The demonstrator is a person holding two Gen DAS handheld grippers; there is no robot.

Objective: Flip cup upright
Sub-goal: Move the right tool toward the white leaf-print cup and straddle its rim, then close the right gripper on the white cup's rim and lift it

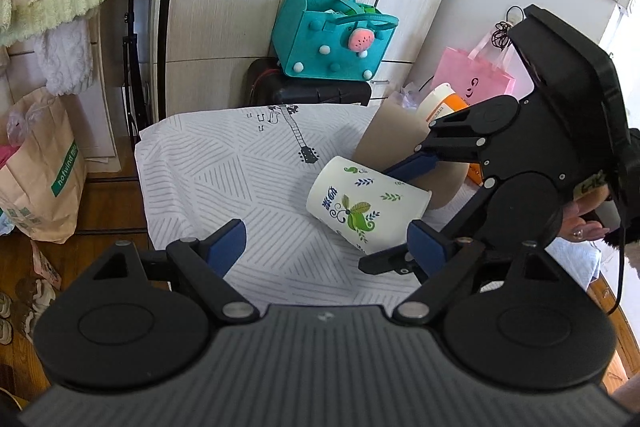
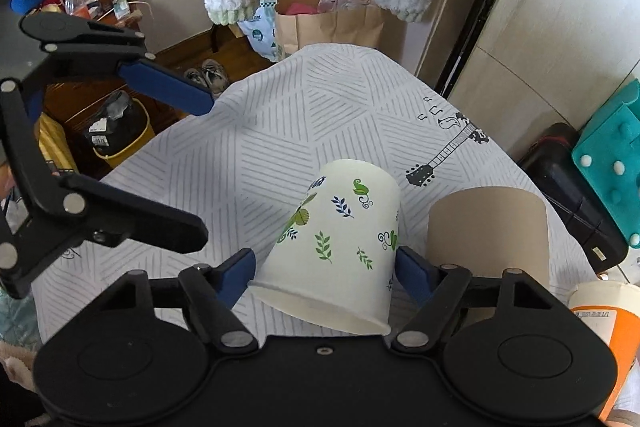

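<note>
A white paper cup [image 1: 362,205] with green and blue leaf prints is held tilted above the patterned tablecloth [image 1: 224,179], base pointing away from the right gripper and rim toward it. My right gripper [image 2: 326,267] is shut on the white cup [image 2: 340,239], its blue pads on both sides near the rim. In the left wrist view the right gripper [image 1: 404,211] reaches in from the right. My left gripper [image 1: 324,245] is open and empty, just in front of the cup; in the right wrist view it [image 2: 200,167] hangs at the left.
A brown paper cup [image 2: 490,231] stands upside down beside the white cup. An orange and white cup [image 2: 604,323] sits at the right. A teal felt bag [image 1: 334,35] on a black case and a pink bag [image 1: 472,77] stand behind the table. Paper bags stand on the floor.
</note>
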